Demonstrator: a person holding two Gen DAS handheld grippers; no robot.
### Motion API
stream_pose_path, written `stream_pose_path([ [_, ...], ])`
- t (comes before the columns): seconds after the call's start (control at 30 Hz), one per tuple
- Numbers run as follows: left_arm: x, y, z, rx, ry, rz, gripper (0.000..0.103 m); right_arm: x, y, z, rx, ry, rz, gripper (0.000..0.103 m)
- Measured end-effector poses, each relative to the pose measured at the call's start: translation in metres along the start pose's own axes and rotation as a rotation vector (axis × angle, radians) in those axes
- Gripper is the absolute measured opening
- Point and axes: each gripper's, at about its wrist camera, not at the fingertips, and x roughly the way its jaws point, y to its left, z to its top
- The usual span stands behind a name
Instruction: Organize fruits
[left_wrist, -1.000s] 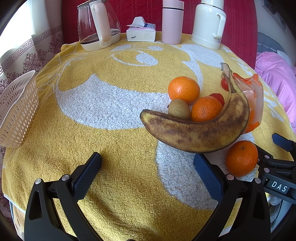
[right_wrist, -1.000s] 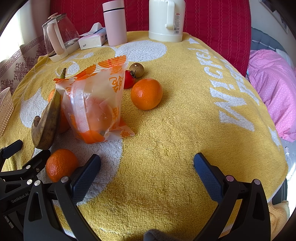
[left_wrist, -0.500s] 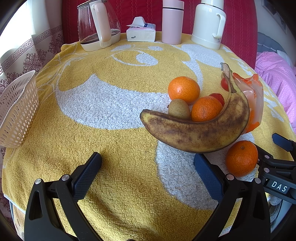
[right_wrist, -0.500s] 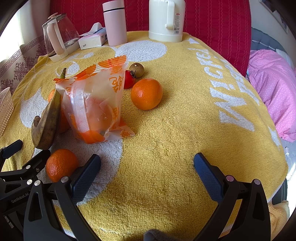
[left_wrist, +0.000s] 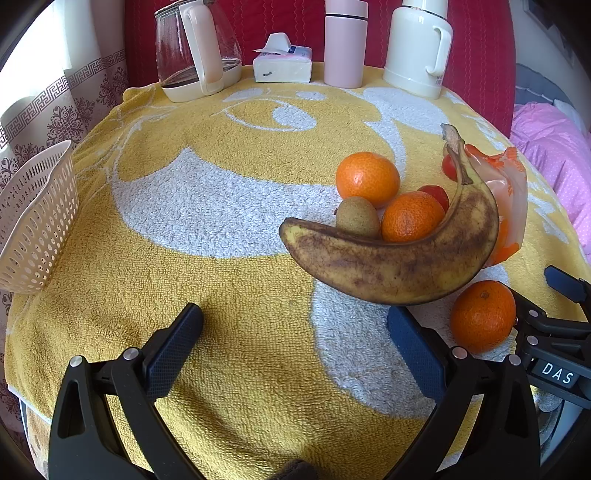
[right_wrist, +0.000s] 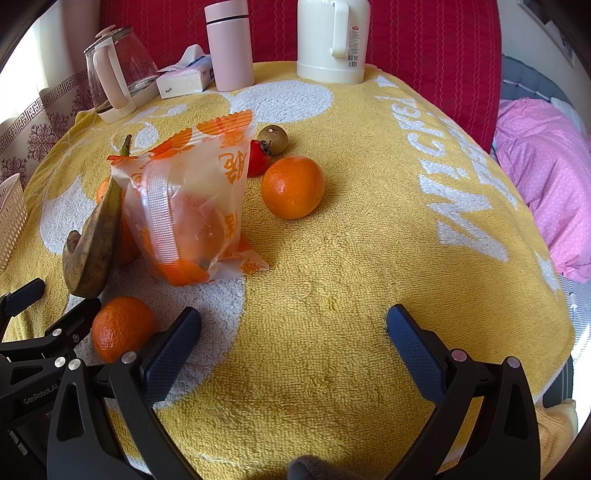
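both the left claw (left_wrist: 293, 332) and the right claw (right_wrist: 293, 334) gape wide, empty, near the brown-spotted curved yellow banana (left_wrist: 391, 258); a small round orange mandarin (left_wrist: 482, 315) sits just beside it.

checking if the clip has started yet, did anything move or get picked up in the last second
Nothing visibly changed. Both the left gripper and right gripper hover open over the yellow towel-covered table; the spotted brown banana and the other fruit lie as before.

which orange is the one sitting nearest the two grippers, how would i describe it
On the yellow towel, find the spotty banana. The orange lies alone on its near side, while the other loose oranges sit behind the banana.
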Motion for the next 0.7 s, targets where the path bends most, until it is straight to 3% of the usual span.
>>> stream_pose_path([
  [0.5,0.000,0.001,0.000,-0.003,-0.001,-0.011,0.101,0.000,-0.004,-0.001,-0.013,0.001,0.042,0.098],
  [0.7,-0.005,0.011,-0.001,-0.040,-0.028,-0.077,0.100,-0.005,-0.008,-0.004,-0.020,-0.004,0.078,0.098],
])
